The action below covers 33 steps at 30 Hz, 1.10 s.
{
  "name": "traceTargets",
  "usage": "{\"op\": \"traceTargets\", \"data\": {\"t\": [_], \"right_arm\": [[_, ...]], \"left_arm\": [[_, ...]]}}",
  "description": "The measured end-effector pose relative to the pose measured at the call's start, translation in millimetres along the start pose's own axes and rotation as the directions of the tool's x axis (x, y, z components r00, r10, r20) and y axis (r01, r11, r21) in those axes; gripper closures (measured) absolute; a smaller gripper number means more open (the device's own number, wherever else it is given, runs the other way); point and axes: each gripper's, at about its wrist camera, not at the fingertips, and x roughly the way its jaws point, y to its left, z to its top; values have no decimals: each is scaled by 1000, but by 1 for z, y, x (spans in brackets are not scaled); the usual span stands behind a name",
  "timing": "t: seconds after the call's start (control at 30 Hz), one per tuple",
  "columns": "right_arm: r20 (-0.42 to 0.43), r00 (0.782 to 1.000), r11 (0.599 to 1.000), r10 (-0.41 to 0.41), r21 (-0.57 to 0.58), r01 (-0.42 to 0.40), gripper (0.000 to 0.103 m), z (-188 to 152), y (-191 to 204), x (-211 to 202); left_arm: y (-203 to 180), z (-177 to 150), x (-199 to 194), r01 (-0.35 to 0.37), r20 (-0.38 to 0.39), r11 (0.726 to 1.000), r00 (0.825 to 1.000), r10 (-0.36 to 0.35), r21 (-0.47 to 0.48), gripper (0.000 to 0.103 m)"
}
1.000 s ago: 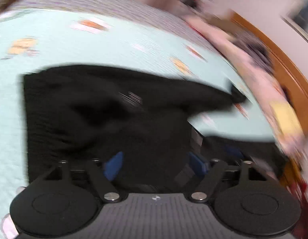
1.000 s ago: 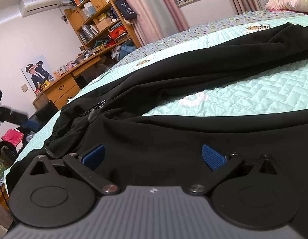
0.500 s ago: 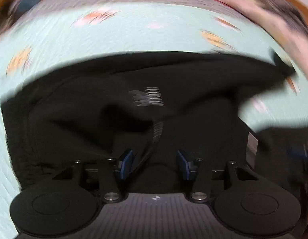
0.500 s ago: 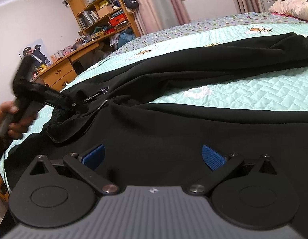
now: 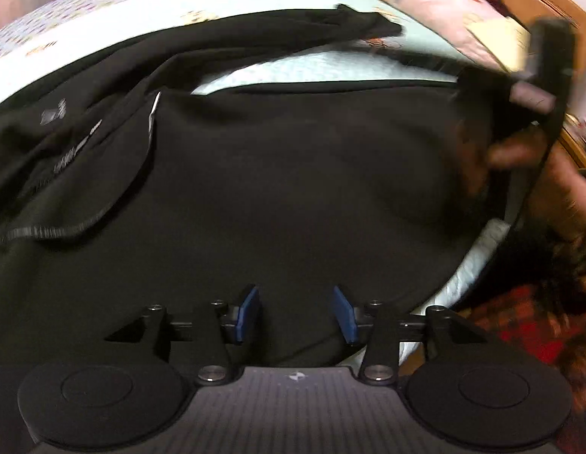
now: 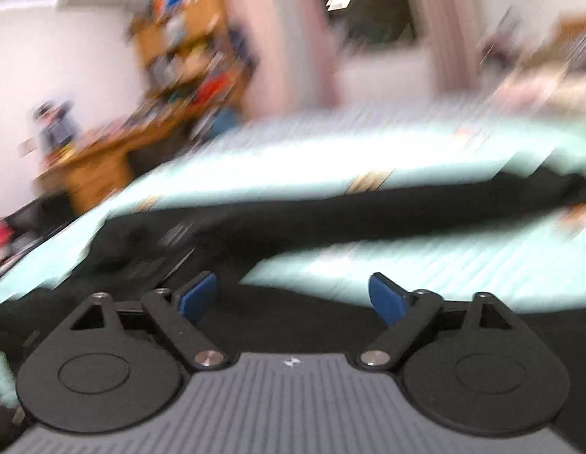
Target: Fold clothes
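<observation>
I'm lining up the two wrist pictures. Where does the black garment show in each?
Left wrist: the black garment fills the middle and left, spread under the left claw.
Right wrist: it runs as a dark band across the lower half, blurred.
Shared landmark: the mint quilted bedspread showing between its two dark parts.

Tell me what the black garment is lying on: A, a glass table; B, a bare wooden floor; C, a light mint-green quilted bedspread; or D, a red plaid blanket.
C: the black garment lies spread over the pale mint-green quilted bedspread, which shows between its dark folds and beyond its far edge in both wrist views.
</observation>
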Motion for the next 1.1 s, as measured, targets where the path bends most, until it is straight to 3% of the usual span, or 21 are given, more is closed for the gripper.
{"op": "traceTargets", "data": {"t": [0.03, 0.07, 0.13, 0.2, 0.23, 0.27, 0.33, 0.43, 0.5, 0.57, 0.63, 0.73, 0.77, 0.83, 0.93, 1.0, 1.1], "right_arm": [[40, 998, 999, -38, -16, 39, 1, 8, -12, -4], [79, 994, 997, -75, -30, 77, 1, 16, -23, -8], [25, 991, 991, -134, -13, 135, 2, 34, -55, 2], [-36, 983, 982, -182, 47, 184, 22, 51, -95, 17], [-67, 977, 975, -203, 84, 208, 46, 58, -116, 26], [-99, 970, 965, -222, 119, 233, 51, 66, -137, 35], [-204, 929, 919, -309, 189, 347, 51, 80, -177, 59], [-219, 930, 862, -295, 360, 358, 50, 96, -223, 81], [-213, 919, 837, -332, 383, 391, 47, 108, -238, 92], [-235, 886, 833, -401, 309, 459, 31, 119, -237, 115], [-271, 853, 830, -447, 230, 508, 24, 126, -236, 141], [-364, 804, 813, -470, 178, 555, 28, 122, -245, 178], [-376, 808, 815, -453, 193, 546, 48, 118, -248, 181], [-398, 817, 819, -418, 224, 528, 76, 111, -254, 188], [-379, 835, 830, -400, 237, 505, 98, 107, -255, 185], [-349, 854, 834, -386, 265, 484, 98, 110, -255, 178], [-304, 897, 803, -321, 414, 429, 99, 130, -278, 174]], "left_arm": [[4, 1, 1, -8, 9, 998, 1000, 9, -57, 55], [9, 3, 1, -7, 17, 993, 1000, 10, -120, 52], [21, 7, 6, -12, 31, 969, 999, 20, -246, 43], [34, 11, 10, -76, 26, 935, 996, 90, -345, 34], [38, 12, 12, -94, 21, 922, 994, 110, -375, 34], [42, 13, 15, -102, 13, 912, 993, 117, -398, 34], [43, 15, 21, -113, -4, 899, 992, 123, -423, 31], [37, 22, 28, -144, -24, 905, 989, 147, -399, 20], [31, 23, 31, -162, -41, 910, 987, 158, -381, 12], [29, 26, 36, -172, -55, 910, 985, 163, -378, 2], [27, 29, 40, -184, -69, 909, 983, 170, -375, 1], [20, 28, 42, -212, -85, 910, 977, 194, -357, 1], [19, 28, 42, -213, -85, 911, 977, 196, -354, 1], [18, 27, 42, -215, -83, 914, 977, 198, -345, 1], [18, 27, 44, -214, -75, 918, 977, 201, -334, 1], [18, 25, 44, -215, -70, 921, 977, 203, -324, 1], [18, 24, 44, -213, -61, 925, 977, 204, -314, 1]]}}
